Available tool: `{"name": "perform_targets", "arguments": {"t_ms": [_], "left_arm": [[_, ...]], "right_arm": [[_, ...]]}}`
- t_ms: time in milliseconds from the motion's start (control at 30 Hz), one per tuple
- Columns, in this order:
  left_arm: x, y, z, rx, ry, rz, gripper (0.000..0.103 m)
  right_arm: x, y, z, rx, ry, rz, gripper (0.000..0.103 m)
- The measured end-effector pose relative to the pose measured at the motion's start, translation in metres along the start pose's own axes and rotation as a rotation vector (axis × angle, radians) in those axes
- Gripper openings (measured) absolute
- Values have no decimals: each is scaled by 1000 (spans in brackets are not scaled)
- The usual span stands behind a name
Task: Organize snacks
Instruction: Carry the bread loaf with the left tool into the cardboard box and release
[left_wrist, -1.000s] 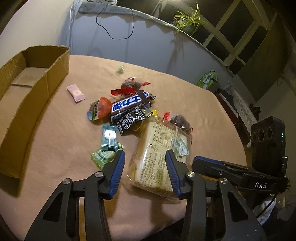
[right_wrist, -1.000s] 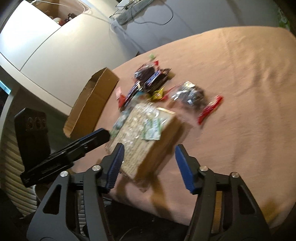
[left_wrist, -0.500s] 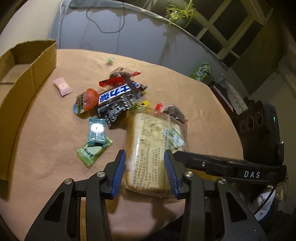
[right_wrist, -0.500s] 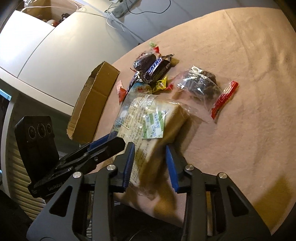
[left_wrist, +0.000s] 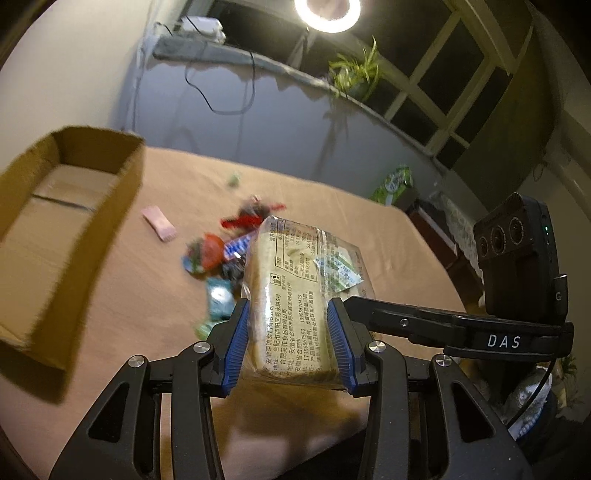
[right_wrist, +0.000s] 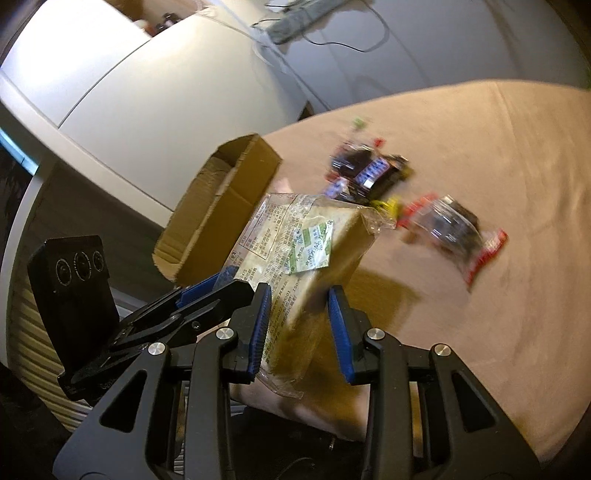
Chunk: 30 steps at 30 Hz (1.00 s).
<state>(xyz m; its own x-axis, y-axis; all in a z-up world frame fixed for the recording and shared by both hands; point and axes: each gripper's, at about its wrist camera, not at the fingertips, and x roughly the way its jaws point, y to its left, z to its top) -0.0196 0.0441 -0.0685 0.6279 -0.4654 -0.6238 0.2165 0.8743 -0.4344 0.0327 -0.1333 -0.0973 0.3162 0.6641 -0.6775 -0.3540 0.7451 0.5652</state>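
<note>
A clear-wrapped bread loaf (left_wrist: 295, 295) with printed text is lifted off the table, near end held by both grippers. My left gripper (left_wrist: 288, 339) is shut on its sides. My right gripper (right_wrist: 299, 325) is shut on the same loaf (right_wrist: 295, 251) from the other side. An open cardboard box (left_wrist: 62, 229) stands on the tan table at the left; it also shows in the right wrist view (right_wrist: 218, 210). A pile of small snacks (left_wrist: 218, 254) lies beyond the loaf.
A pink sachet (left_wrist: 159, 223) and a small green candy (left_wrist: 232, 180) lie loose on the tan tablecloth (left_wrist: 351, 218). A clear bag of dark snacks (right_wrist: 450, 225) with a red strip lies to the right. A green pack (left_wrist: 393, 183) sits past the table's far edge.
Both grippers closed on the bread loaf and raised it off the table, tilting its far end up. The views swung upward and toward the box.
</note>
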Motion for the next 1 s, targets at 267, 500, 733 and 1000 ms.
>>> {"name": "perform_targets", "arguments": {"t_ms": [267,500,733,1000], "left_arm": [[-42,33,19,-29,-104,89,40],[-72,70,27,-75,-170,170,40],[-89,114,33,-131,-212,250,40],[-88,147,31,-183,-203,320,40]], "right_arm": [[25,59,30,-128,16,38,34],[67,111,53,-220,44,91,34],[116,148,70,-284,92,135,34],[171,163,81,-317,157,144,34]]}}
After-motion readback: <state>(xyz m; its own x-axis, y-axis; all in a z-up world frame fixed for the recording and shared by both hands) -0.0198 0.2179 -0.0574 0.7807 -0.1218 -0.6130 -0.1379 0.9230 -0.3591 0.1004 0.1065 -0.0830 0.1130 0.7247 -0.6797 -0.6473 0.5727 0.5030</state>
